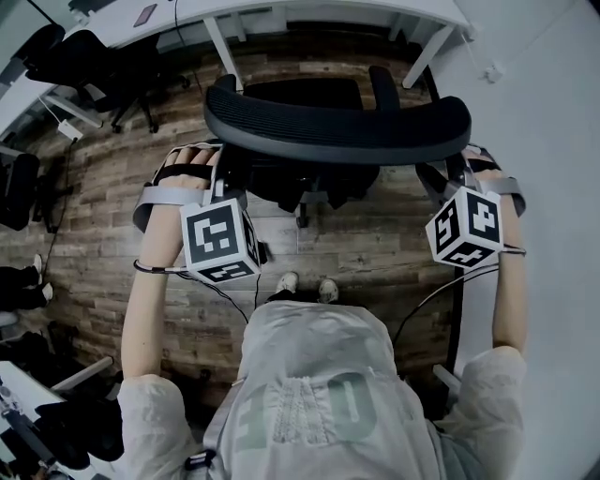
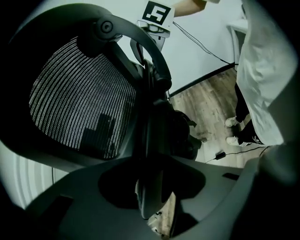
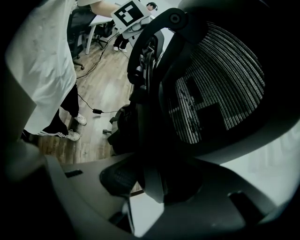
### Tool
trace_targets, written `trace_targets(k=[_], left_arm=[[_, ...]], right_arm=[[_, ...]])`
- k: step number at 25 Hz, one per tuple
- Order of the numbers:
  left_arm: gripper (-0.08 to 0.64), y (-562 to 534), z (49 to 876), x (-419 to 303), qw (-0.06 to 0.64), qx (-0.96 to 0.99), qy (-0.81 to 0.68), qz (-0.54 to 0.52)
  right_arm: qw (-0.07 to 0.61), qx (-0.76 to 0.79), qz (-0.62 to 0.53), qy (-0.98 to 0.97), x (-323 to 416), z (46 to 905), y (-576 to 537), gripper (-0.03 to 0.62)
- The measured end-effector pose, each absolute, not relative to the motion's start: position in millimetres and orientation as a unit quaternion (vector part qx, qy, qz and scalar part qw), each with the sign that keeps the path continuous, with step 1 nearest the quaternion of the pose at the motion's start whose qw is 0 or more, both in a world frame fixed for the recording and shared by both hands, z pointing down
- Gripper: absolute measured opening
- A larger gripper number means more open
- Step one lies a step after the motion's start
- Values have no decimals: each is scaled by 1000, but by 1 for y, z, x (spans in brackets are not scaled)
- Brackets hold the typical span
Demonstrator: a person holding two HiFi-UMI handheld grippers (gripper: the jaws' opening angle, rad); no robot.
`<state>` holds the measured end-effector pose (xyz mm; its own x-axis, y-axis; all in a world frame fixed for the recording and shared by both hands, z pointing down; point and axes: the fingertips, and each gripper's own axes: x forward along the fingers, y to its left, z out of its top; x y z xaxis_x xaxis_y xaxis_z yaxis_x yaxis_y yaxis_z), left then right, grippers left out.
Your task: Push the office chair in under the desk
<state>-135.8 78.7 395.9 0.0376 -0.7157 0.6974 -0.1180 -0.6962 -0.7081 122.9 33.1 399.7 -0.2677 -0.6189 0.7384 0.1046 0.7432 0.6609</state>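
Head view has the left gripper (image 1: 217, 164) and right gripper (image 1: 457, 167) each seemingly clamped on backrest edges of the office chair (image 1: 337, 127), so push evenly, straight toward the desk (image 1: 328, 7).

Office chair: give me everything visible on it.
The office chair is black, with a curved mesh backrest in a plastic-looking frame, a seat and an armrest. It stands upright on the wood floor, seat towards the white desk, not yet under it. The left gripper and right gripper clamp the backrest's side edges.
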Motion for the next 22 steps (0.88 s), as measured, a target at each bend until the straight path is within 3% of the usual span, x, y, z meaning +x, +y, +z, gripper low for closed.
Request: trace_targets(k=[22], left_arm=[[165, -36, 406, -185, 286, -655, 296, -634]], right_arm=[[582, 225, -279, -730, 78, 409, -62, 140]])
